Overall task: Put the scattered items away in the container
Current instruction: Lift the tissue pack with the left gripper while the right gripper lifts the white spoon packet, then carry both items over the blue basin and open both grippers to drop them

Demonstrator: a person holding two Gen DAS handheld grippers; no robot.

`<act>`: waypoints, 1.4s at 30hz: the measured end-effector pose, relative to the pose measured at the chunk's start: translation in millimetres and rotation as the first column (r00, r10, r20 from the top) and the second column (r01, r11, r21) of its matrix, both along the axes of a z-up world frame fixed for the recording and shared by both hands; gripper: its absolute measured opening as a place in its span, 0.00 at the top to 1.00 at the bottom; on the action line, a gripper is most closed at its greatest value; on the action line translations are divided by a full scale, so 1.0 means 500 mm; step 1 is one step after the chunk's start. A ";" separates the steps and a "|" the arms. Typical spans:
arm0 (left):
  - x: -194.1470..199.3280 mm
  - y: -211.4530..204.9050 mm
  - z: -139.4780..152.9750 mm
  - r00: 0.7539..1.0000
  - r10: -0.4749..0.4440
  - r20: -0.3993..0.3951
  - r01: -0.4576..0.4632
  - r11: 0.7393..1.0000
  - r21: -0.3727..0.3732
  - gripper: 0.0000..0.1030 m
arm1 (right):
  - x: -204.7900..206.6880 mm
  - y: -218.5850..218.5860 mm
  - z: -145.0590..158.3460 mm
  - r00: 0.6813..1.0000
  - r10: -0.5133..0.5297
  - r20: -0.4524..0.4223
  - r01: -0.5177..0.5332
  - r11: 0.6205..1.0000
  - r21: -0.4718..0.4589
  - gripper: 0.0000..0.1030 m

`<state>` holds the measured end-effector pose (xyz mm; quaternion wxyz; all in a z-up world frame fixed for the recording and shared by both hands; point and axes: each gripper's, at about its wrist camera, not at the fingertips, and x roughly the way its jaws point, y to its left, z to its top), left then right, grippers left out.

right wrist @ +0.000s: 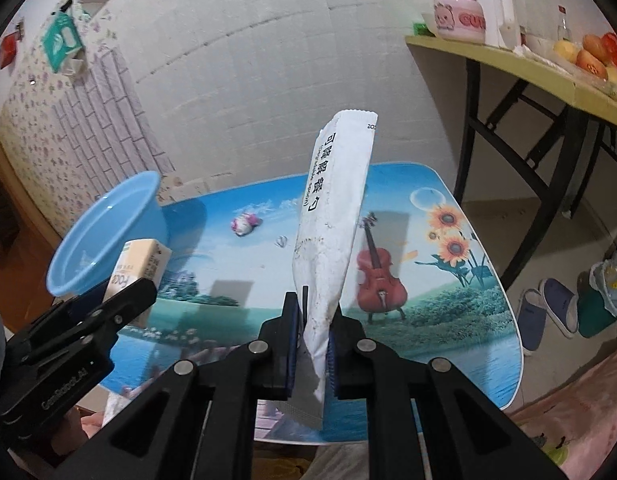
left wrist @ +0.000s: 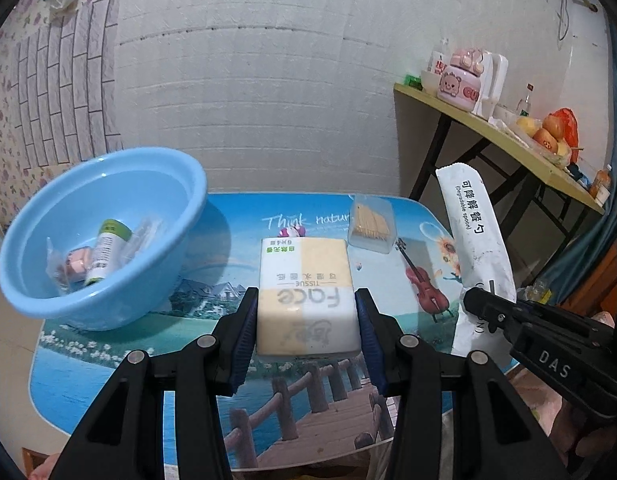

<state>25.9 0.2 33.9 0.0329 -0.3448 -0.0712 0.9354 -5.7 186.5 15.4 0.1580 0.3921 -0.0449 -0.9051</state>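
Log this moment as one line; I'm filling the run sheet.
left gripper: shut on tissue pack | right gripper: shut on spoon packet | blue basin: partly filled

Left tongs (left wrist: 306,320) clamp a tissue pack (left wrist: 306,292) above the printed tabletop (left wrist: 188,344); right tongs (left wrist: 478,300) hold a white spoon packet (left wrist: 478,236) beside a blue basin (left wrist: 108,236).

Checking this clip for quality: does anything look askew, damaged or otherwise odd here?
Mostly fine. The white spoon packet in the right gripper looks smudged with grime, and its lower edge looks ragged. The blue basin appears to sit tilted, leaning toward the table. The tissue pack in the left gripper looks intact.
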 end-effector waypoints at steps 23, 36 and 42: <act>0.027 -0.034 0.051 0.997 0.056 -0.055 -0.056 0.998 -0.002 0.57 | 0.053 -0.013 0.072 0.992 0.051 -0.111 -0.057 0.997 -0.050 0.88; 0.031 -0.105 0.066 0.989 0.123 -0.080 -0.123 0.992 -0.004 0.57 | 0.052 -0.072 0.088 0.982 0.111 -0.150 -0.125 0.989 -0.081 0.88; 0.031 -0.167 0.083 0.977 0.184 -0.106 -0.187 0.982 -0.013 0.57 | 0.040 -0.124 0.097 0.973 0.166 -0.161 -0.181 0.980 -0.085 0.88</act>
